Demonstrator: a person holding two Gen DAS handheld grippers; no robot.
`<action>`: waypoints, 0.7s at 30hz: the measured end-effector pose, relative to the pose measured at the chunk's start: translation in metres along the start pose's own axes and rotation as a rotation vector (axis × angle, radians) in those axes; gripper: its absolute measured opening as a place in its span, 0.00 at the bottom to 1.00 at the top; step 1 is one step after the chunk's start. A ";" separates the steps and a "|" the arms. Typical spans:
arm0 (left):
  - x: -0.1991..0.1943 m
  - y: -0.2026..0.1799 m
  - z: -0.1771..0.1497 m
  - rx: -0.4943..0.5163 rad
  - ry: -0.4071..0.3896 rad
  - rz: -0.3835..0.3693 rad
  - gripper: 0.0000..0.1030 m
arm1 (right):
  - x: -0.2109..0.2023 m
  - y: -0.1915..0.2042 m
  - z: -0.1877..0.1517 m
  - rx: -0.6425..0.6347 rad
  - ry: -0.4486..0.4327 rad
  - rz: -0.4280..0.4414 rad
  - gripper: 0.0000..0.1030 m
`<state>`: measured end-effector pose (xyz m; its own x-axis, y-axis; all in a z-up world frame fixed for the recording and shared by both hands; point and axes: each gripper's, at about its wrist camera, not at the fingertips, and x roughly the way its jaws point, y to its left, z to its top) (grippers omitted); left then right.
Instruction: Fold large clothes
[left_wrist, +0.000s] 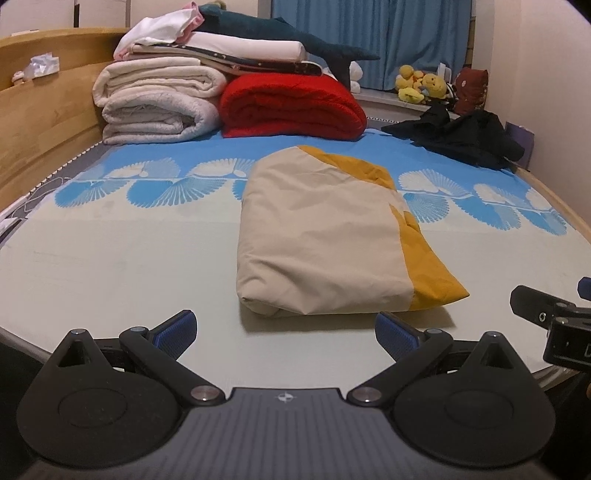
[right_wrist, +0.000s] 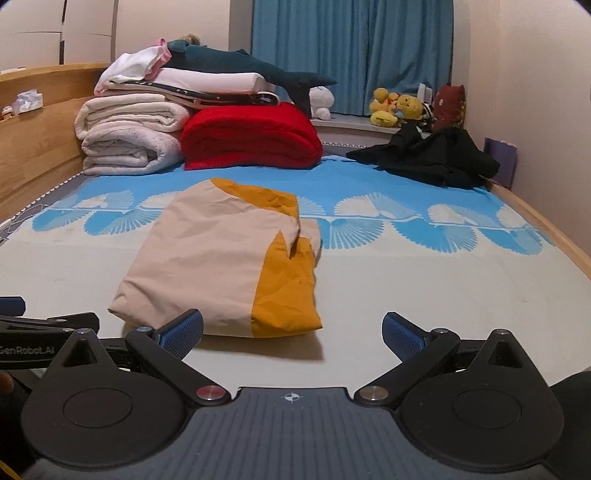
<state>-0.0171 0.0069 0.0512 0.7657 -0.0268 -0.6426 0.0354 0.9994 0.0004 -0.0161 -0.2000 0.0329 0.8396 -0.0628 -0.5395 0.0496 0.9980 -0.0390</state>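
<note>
Hanging wide open and empty, the left gripper (left_wrist: 286, 328) and right gripper (right_wrist: 293, 330) face the folded beige-and-mustard garment (left_wrist: 325, 229) at 12 o'clock; grabbing only 1 layer would undo the fold; the black clothes (left_wrist: 461, 136) wait at 2 o'clock.

From my right camera I can read one thing: "GenRobot.AI" in pale letters on the black body of the left gripper (right_wrist: 40, 332), at the near left edge; its first letter is cut off by the frame. On the side of the right gripper (left_wrist: 576, 332) there are marks too blurred for me to read.
</note>
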 end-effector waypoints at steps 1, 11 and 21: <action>0.000 0.000 0.000 -0.001 -0.001 0.001 1.00 | 0.000 0.001 0.000 -0.001 0.001 0.001 0.99; 0.004 0.000 -0.002 -0.012 0.015 0.017 1.00 | 0.000 0.001 -0.003 -0.010 0.009 0.001 0.99; 0.004 0.001 -0.002 -0.011 0.007 0.020 1.00 | 0.001 0.003 -0.005 -0.021 0.010 0.005 0.99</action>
<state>-0.0152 0.0076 0.0468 0.7616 -0.0064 -0.6480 0.0131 0.9999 0.0055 -0.0177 -0.1974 0.0284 0.8344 -0.0580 -0.5480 0.0343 0.9980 -0.0535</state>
